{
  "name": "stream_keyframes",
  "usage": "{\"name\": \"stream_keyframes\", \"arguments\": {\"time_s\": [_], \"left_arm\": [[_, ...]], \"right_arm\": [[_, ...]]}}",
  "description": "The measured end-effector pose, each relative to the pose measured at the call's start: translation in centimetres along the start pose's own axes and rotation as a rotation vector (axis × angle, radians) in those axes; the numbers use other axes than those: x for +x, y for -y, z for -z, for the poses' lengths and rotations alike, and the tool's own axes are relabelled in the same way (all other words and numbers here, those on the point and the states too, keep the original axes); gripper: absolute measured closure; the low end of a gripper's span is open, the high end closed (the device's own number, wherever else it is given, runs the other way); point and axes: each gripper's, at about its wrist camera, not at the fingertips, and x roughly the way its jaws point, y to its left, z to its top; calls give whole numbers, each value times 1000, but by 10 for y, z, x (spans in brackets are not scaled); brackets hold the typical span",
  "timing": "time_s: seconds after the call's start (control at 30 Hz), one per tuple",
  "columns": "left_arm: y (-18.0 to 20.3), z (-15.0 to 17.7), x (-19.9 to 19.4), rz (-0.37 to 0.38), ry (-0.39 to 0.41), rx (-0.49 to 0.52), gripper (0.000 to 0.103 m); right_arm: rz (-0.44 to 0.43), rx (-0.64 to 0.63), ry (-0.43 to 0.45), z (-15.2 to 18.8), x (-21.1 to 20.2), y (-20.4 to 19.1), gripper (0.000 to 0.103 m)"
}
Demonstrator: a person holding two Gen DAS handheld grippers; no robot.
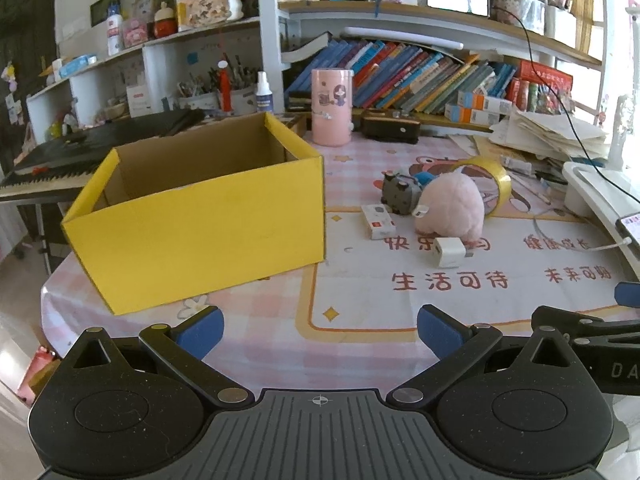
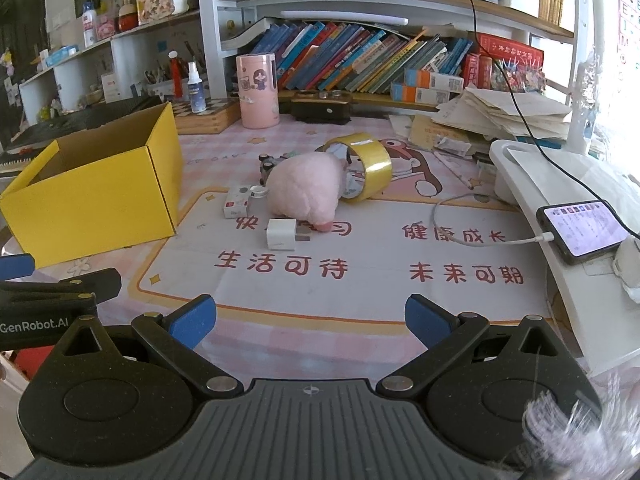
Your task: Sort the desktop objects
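While both grippers are held low over the near edge of the desk, nothing is gripped: the left gripper (image 1: 320, 330) and the right gripper (image 2: 310, 320) are spread wide with bare blue pads. A yellow box (image 1: 200, 220) is seen open-topped on the left of the desk. Well apart to its right, a pink plush toy (image 2: 304, 190) is clustered with a tape roll (image 2: 366, 168) leaning behind it, a white charger (image 2: 281, 234) just in front, and a small white carton (image 2: 236, 204) beside it.
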Motion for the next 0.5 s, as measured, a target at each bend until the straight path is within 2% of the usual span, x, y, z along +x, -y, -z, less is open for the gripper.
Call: {"name": "stream_keyframes", "arguments": {"time_s": [0.2,0.5], "left_arm": [[5,-1,2,13,-4,-2,0],[18,-5,16,41,-31,-17,0]], "right_arm": [[9,18,-27,-4,7,11,1],[33,8,-23,-9,10,24,1]]}}
